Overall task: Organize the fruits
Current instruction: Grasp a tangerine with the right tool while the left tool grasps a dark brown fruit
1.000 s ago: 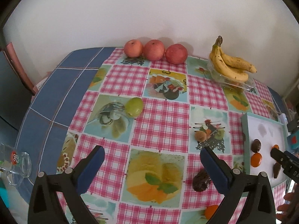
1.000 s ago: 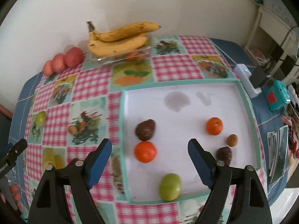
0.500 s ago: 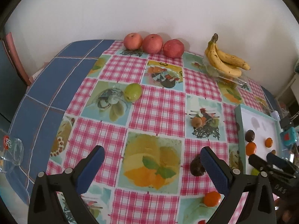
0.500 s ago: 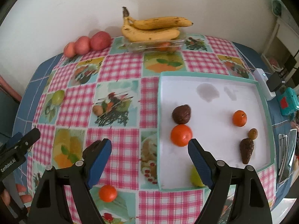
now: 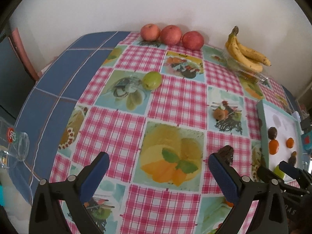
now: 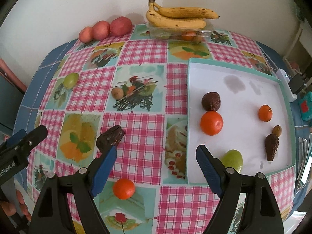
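Right wrist view: the right gripper (image 6: 156,161) hangs over the checked tablecloth (image 6: 136,128), jaws spread wide, nothing between the pads. A dark wrinkled avocado (image 6: 110,139) lies on the cloth just beyond the left blue finger (image 6: 103,172); touching or only overlapping in view, cannot tell. An orange tangerine (image 6: 124,188) sits on the cloth between the fingers, nearer the left one, not gripped. The white tray (image 6: 253,89) with a teal rim lies to the right. In it: a brown wrinkled fruit (image 6: 211,101) touching a large tangerine (image 6: 211,123), a smaller tangerine (image 6: 265,113), a small brown nut-like fruit (image 6: 276,130) just beside a second dark avocado (image 6: 271,147), and a green fruit (image 6: 233,159) partly behind the right finger. Out on the cloth: a small tan fruit (image 6: 117,93), a green apple (image 6: 71,80). At the back by the wall: three red apples (image 6: 106,30) in a row, and bananas (image 6: 179,17) resting on a clear plastic box (image 6: 179,34).

Left wrist view: the left gripper (image 5: 158,175) is released too, jaws wide and empty above the cloth. The avocado (image 5: 226,154) shows just past its right finger. A drinking glass (image 5: 13,146) lies on its side at the left edge.
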`<state>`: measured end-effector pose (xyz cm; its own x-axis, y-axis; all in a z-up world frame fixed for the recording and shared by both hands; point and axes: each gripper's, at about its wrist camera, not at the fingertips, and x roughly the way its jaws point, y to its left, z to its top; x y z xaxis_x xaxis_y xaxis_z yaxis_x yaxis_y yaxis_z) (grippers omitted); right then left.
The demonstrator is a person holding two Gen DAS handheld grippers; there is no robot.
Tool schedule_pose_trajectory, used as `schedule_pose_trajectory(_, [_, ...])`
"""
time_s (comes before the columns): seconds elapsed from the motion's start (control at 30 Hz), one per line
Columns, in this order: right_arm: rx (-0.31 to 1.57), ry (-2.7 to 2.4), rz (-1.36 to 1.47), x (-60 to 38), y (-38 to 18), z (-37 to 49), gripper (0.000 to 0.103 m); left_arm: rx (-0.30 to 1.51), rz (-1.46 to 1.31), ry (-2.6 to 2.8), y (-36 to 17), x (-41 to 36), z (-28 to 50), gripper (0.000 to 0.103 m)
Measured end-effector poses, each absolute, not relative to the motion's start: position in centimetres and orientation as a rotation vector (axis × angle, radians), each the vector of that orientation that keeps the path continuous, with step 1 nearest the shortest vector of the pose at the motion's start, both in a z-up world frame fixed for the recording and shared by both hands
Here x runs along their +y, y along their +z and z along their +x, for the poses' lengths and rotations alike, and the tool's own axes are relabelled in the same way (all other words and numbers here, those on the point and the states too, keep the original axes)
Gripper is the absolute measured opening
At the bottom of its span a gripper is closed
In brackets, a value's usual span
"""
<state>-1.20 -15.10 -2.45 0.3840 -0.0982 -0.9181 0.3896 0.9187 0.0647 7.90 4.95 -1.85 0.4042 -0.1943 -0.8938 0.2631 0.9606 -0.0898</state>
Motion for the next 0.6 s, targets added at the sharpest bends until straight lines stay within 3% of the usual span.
schedule_pose_trajectory(0.33, [1.240,-0.238,0.258,-11.7,-5.8,-1.2,0.084,1.235,0.078,-0.261,-5.2,5.1,7.9,0.094])
schedule_pose_trajectory(0.47, [1.283,-0.223,0.239,-10.6,-7.0,-1.1,0.083,1.271,0.080,-0.235,-6.2,5.6,8.1,0.083])
schedule_pose_trajectory(0.53, [1.298,-0.213,0.232,-10.2,-7.3,-1.1,0.079,1.285,0.074,-0.231,-6.6,5.8,8.3,0.083])
schedule_pose_trajectory(0.6, [1.314,-0.208,0.227,-10.0,-7.7,-1.1,0.064,1.288,0.071,-0.230,-6.8,5.8,8.3,0.082])
